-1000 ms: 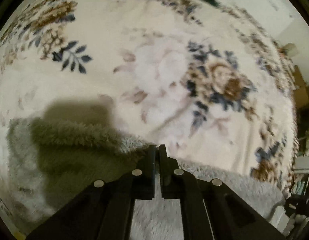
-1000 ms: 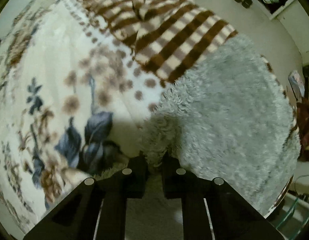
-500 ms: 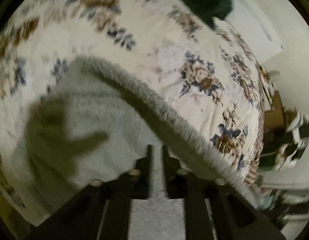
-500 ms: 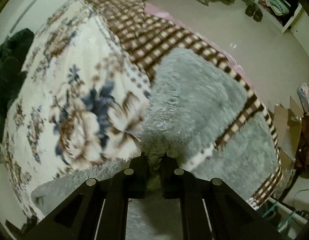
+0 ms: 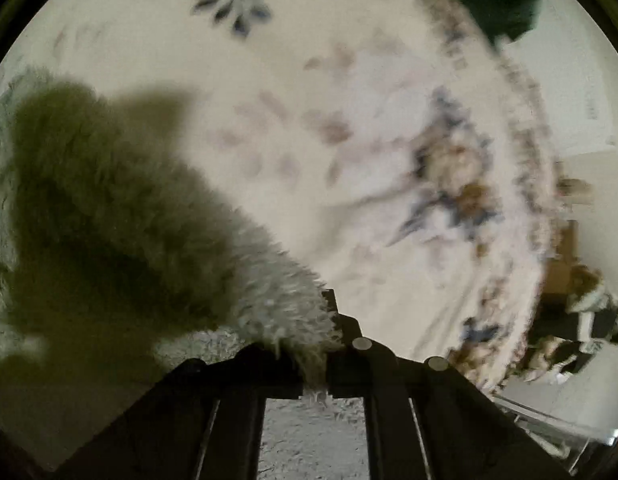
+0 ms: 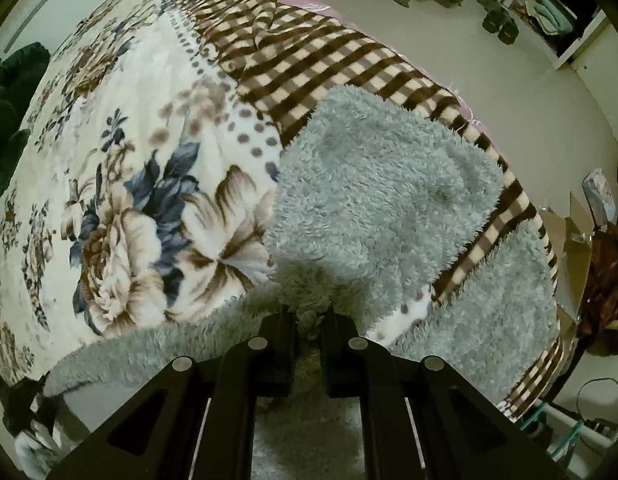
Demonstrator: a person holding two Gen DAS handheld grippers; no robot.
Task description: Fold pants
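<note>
Pants [image 6: 373, 200]: grey, shaggy fleece, lay rumpled across the floral blanket [image 6: 121, 184], one part lapping onto the brown checked blanket [image 6: 309, 60].
Fabric: thick pile, bunched into a soft hump.
Left gripper [image 5: 315, 344]: just closed, clamped on a fluffy edge of the pants.
Right gripper [image 6: 311, 320]: pinched tight on a tuft of the pants, pointing down.
Left view: blurred, heavy shadow over the fleece.

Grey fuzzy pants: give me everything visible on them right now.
The grey pants look like shaggy, long-pile fleece, plain light grey. They lie rumpled on the floral blanket and the brown checked blanket, with checked fabric crossing over part of them. The right gripper pinches a bunched tuft; the left gripper is shut on an edge that drapes over its fingers.
</note>
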